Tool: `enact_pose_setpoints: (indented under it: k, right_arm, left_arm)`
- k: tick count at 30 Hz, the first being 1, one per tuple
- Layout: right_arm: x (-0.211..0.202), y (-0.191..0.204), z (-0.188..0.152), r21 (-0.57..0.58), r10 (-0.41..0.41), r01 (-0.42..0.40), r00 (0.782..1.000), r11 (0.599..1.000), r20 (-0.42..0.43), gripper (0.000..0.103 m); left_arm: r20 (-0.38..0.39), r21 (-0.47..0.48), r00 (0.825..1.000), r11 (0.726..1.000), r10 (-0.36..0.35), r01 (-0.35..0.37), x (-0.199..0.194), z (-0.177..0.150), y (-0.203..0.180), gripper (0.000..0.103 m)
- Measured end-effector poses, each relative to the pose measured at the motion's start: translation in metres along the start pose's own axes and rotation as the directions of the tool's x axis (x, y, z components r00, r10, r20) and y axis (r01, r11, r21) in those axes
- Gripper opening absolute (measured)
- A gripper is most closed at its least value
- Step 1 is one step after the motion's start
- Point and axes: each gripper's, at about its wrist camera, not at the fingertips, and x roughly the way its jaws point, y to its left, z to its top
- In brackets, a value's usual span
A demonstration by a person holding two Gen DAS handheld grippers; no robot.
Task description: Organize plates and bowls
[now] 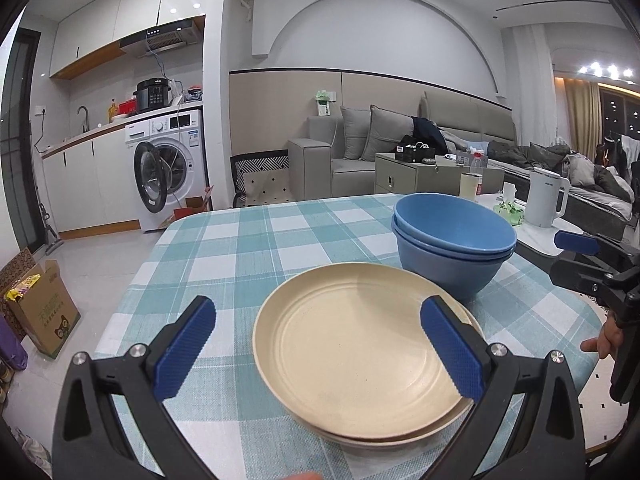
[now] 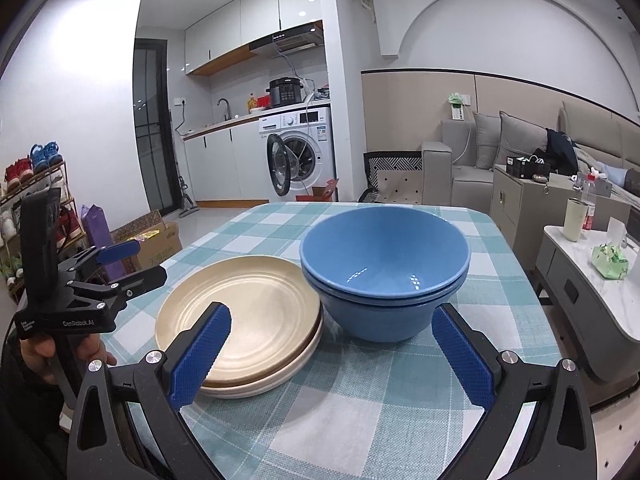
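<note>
Two stacked cream plates [image 1: 352,356] [image 2: 244,312] lie on the checked tablecloth [image 1: 248,248] [image 2: 384,400]. Two nested blue bowls [image 1: 452,240] [image 2: 384,268] stand just right of and behind the plates. My left gripper [image 1: 320,348] is open and empty, hovering over the near side of the plates. My right gripper [image 2: 336,356] is open and empty, in front of the bowls, its left pad [image 2: 200,360] over the plates' rim. The right gripper also shows at the right edge of the left wrist view [image 1: 592,264], the left gripper at the left of the right wrist view [image 2: 104,272].
A side table [image 2: 580,276] to the right holds a white kettle [image 1: 546,200], a cup [image 2: 575,219] and a green packet [image 2: 610,262]. A sofa [image 1: 360,152], a washing machine [image 1: 168,172] and a cardboard box [image 1: 40,312] on the floor stand around.
</note>
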Motion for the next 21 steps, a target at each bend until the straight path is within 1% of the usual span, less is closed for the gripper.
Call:
enact_pose_setpoints:
  k: [5,9,14,21]
  right_arm:
    - [-0.001,0.007,-0.010,-0.027,-0.006,0.006,1.000,1.000,0.002,0.102]
    - [0.000,0.012,-0.018,-0.048,-0.004,0.004,1.000,0.999,-0.015,0.102]
    - [-0.005,0.013,-0.024,-0.037,0.010,-0.010,1.000,0.999,0.004,0.102]
    - [-0.008,0.009,-0.024,-0.020,0.010,-0.010,1.000,1.000,0.022,0.102]
  left_arm:
    - [-0.002,-0.004,1.000,1.000,0.003,-0.003,-0.004,-0.009,0.002,0.103]
    - [-0.004,-0.024,1.000,0.999,0.021,-0.021,-0.007,-0.015,0.006,0.103]
    - [-0.001,-0.029,1.000,0.999,0.029,-0.029,-0.011,-0.020,0.008,0.103]
    - [0.008,-0.038,1.000,0.999,0.024,-0.023,-0.015,-0.026,0.008,0.103]
